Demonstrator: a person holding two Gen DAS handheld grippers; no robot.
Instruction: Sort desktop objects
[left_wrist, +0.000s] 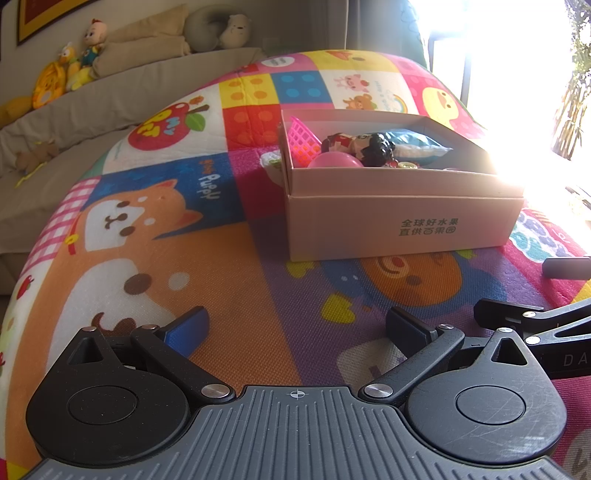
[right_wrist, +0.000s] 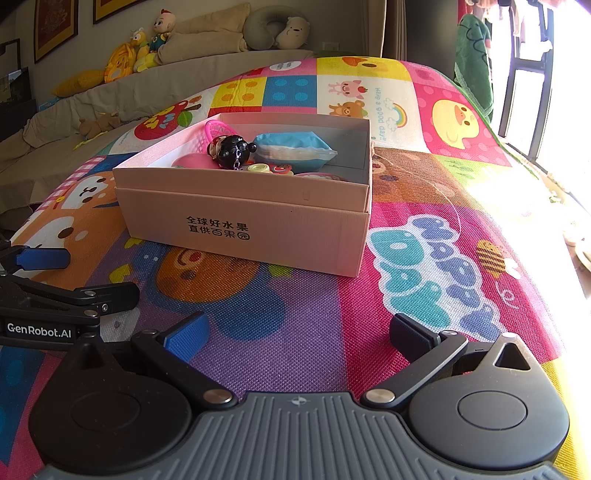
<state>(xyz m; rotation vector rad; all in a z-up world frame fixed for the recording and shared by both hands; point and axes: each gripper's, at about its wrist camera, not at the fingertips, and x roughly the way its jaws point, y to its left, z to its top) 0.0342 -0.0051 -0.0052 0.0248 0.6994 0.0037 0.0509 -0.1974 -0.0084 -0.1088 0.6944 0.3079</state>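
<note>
A pink cardboard box (left_wrist: 402, 225) (right_wrist: 236, 214) stands on the colourful play mat. Inside lie a black-haired doll figure (left_wrist: 369, 146) (right_wrist: 231, 147), a pink ball (left_wrist: 334, 162) (right_wrist: 194, 160), a pink plastic basket (left_wrist: 301, 138) (right_wrist: 218, 129), a blue and white pouch (left_wrist: 417, 142) (right_wrist: 295, 147) and small trinkets (right_wrist: 269, 169). My left gripper (left_wrist: 295, 328) hovers open over the mat, short of the box, nothing between its fingers. My right gripper (right_wrist: 299, 332) is open and empty too, in front of the box. The left gripper (right_wrist: 55, 280) shows at the left edge of the right wrist view.
The mat (left_wrist: 207, 266) (right_wrist: 424, 266) covers the table. A small white item (left_wrist: 271, 162) lies just behind the box's left side. A beige sofa (left_wrist: 74, 122) (right_wrist: 110, 96) with plush toys runs along the back left. Bright windows glare at the right.
</note>
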